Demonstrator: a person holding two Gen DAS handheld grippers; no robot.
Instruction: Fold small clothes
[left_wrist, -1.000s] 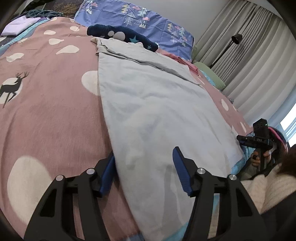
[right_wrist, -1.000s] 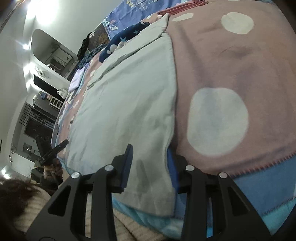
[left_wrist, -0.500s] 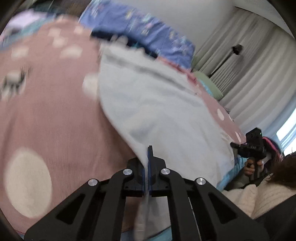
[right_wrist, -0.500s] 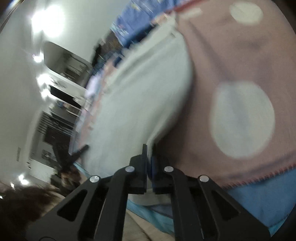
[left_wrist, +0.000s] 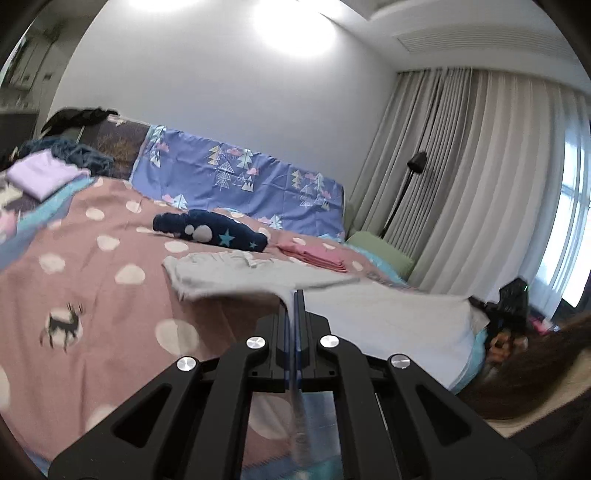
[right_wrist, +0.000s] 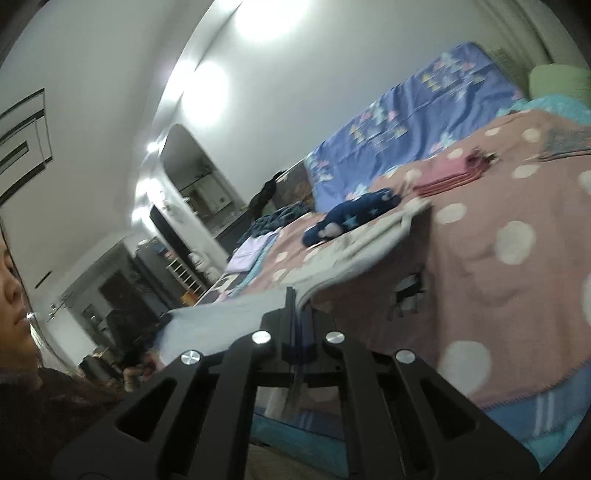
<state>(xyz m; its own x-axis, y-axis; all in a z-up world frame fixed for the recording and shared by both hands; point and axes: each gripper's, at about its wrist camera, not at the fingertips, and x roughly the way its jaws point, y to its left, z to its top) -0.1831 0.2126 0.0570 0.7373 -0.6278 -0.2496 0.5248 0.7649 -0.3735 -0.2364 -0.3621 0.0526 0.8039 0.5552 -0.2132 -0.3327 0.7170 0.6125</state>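
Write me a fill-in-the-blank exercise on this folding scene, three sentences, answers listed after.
1. The left gripper is ____ on an edge of the light grey garment.
2. The right gripper grips the ____ garment as the left one.
3. Beyond the grey garment, a navy garment patterned with ____ lies on the pink dotted blanket.

Answers: shut; same; stars

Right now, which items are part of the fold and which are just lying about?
In play: grey garment, left gripper, right gripper, both clamped on its near edge.

Lying about: navy star garment, pink folded stack, lilac folded piece, green pillow.
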